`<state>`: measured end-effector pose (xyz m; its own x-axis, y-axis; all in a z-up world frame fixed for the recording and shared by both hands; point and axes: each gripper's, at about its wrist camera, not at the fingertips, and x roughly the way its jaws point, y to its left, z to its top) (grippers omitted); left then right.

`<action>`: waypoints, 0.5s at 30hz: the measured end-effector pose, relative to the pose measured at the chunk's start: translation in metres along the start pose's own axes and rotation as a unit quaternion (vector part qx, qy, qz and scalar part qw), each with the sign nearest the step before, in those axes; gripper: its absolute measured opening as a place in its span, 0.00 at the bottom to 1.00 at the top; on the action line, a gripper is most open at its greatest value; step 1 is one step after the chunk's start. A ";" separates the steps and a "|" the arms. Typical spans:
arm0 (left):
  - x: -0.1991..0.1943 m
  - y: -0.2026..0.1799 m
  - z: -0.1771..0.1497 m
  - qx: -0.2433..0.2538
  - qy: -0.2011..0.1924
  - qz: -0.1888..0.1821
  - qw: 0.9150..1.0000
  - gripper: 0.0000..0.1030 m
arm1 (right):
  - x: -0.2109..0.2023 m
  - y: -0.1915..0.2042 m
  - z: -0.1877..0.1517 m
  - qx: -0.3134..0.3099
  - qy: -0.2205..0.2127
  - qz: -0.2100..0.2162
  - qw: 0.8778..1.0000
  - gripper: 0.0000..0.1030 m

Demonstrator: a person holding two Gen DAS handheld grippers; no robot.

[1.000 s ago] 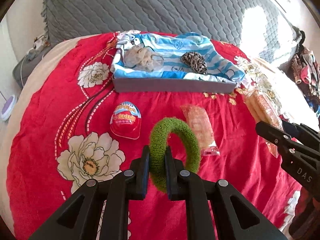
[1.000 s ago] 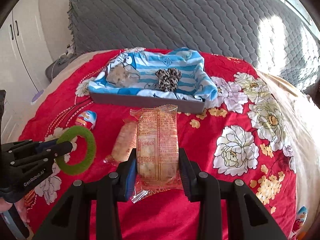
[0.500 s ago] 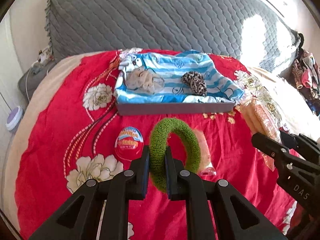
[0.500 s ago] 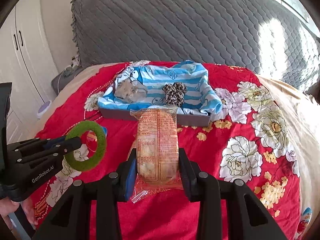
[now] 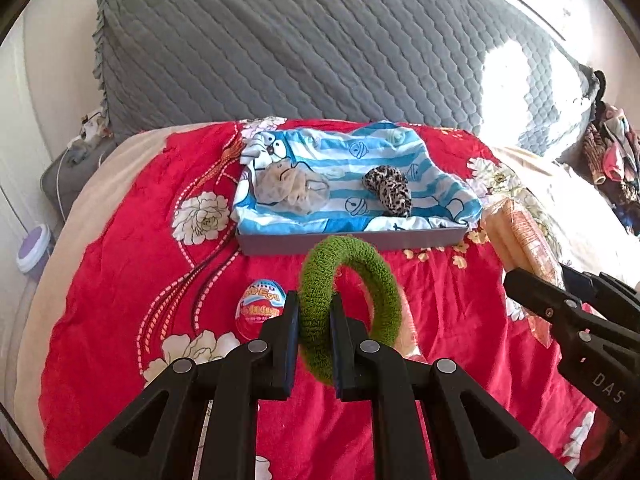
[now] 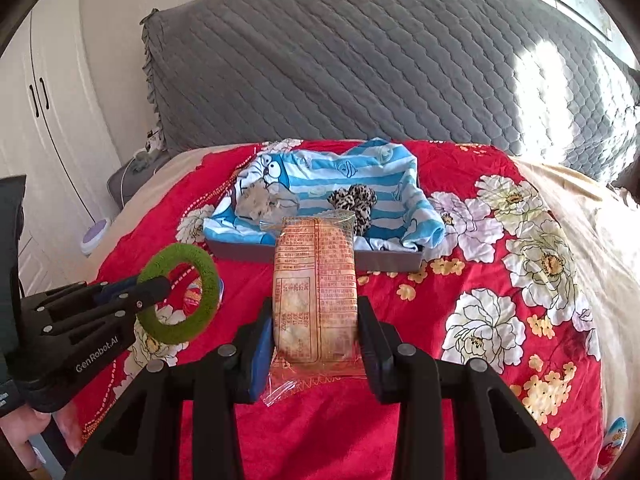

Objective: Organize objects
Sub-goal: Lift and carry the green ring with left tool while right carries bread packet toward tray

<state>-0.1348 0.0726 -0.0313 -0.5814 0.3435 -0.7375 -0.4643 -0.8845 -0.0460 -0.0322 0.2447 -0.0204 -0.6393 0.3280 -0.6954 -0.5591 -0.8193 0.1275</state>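
We are viewing a quilted grey headboard (image 5: 320,52) standing behind the red floral bedspread (image 5: 120,280); white wardrobe doors (image 6: 44,128) are showing at left, clothes (image 5: 612,160) hanging at right.

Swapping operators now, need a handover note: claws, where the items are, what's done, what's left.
Left claw: shut on the green scrunchie, held above the red bedspread.
Right claw: shut on the orange snack packet, also lifted.
Grey tray, lined with the blue striped cloth, sits ahead at the head of the bed.
Done: beige scrunchie and leopard scrunchie lie in the tray.
Left: place both held items, probably in the tray. The red egg toy and a second snack packet, partly hidden behind the green scrunchie, lie on the bedspread.
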 end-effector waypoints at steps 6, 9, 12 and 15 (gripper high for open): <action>-0.008 -0.001 0.009 -0.003 -0.009 -0.002 1.000 0.13 | -0.012 0.003 0.009 -0.001 -0.017 0.003 1.000 0.38; -0.012 -0.003 0.012 -0.006 -0.011 -0.006 1.000 0.13 | -0.016 0.004 0.014 0.000 -0.023 0.002 1.000 0.38; -0.014 -0.004 0.017 -0.007 -0.013 -0.010 1.000 0.13 | -0.016 0.004 0.018 0.001 -0.026 0.002 1.000 0.38; -0.019 -0.007 0.021 -0.005 -0.020 -0.011 1.000 0.13 | -0.019 0.003 0.022 0.003 -0.030 0.001 1.000 0.38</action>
<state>-0.1352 0.0789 -0.0030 -0.5970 0.3753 -0.7090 -0.4714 -0.8792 -0.0684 -0.0337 0.2464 0.0088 -0.6706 0.3537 -0.6521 -0.5606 -0.8173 0.1333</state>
